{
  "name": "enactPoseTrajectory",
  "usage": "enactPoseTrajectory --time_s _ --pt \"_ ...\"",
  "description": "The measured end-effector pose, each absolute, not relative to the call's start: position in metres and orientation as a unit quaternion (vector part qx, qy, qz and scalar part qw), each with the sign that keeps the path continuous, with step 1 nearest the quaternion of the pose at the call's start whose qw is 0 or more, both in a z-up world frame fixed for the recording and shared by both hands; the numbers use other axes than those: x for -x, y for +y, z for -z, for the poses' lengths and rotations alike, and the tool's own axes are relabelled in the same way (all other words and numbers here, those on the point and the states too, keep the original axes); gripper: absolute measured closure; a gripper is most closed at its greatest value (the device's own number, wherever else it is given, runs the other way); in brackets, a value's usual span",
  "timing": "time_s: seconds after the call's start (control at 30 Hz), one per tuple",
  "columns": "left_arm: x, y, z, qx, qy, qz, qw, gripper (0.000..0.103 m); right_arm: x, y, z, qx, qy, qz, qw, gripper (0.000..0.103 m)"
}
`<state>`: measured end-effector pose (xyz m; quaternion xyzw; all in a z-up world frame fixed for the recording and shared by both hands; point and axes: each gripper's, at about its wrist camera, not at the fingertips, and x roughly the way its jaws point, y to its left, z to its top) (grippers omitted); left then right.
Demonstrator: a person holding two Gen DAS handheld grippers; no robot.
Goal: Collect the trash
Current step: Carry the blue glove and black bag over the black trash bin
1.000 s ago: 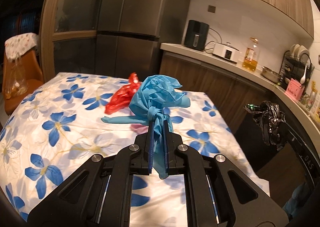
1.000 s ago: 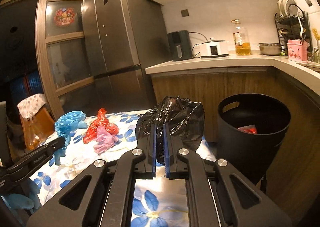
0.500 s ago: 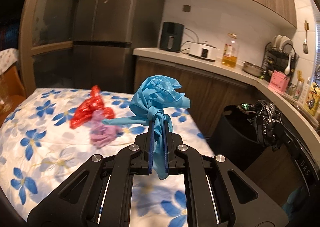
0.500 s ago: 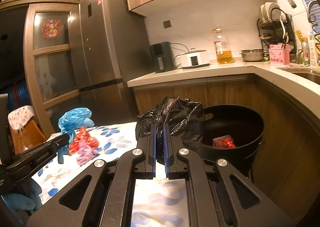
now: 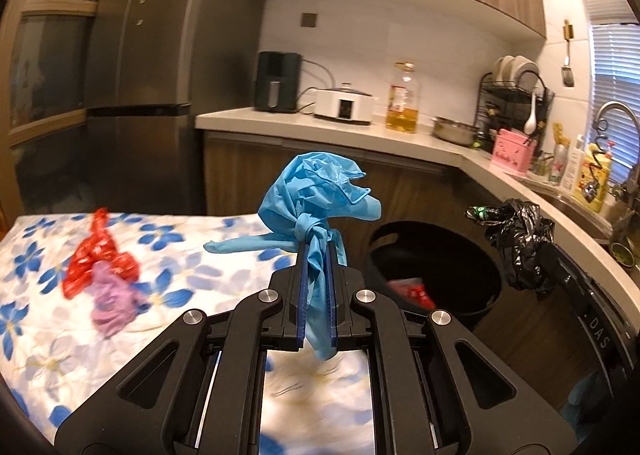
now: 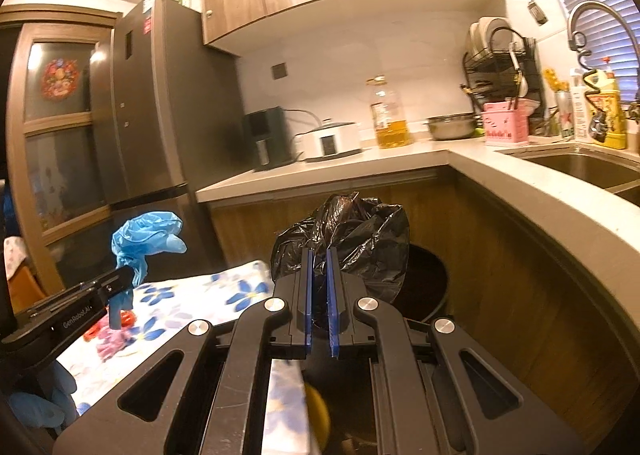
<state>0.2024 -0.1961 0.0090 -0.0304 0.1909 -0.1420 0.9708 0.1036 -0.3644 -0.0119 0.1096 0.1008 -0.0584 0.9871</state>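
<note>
Between the left jaws, a blue glove (image 5: 320, 211) sits clamped.

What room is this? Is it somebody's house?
It looks like a home kitchen: a tall fridge, a counter with a cooking-oil bottle and a dish rack, and a sink with a tap.

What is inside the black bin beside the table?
Inside the black bin, a red crumpled wrapper lies near the bottom. The left gripper and its blue glove cover the rest of the interior.
</note>
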Motion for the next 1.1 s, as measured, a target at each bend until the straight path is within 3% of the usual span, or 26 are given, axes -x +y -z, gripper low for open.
enactPoseTrajectory --time_s 0.53,1.1 --pt "-0.242 -0.280 -0.010 0.009 0.165 0.215 0.963 0.096 -0.131 -0.404 0.014 -0.121 0.090 0.092 0.984 0.096" --pt "-0.270 -0.299 0.009 0.001 0.178 0.233 0.956 0.096 -0.155 -0.409 0.020 -0.117 0.086 0.083 0.986 0.095"
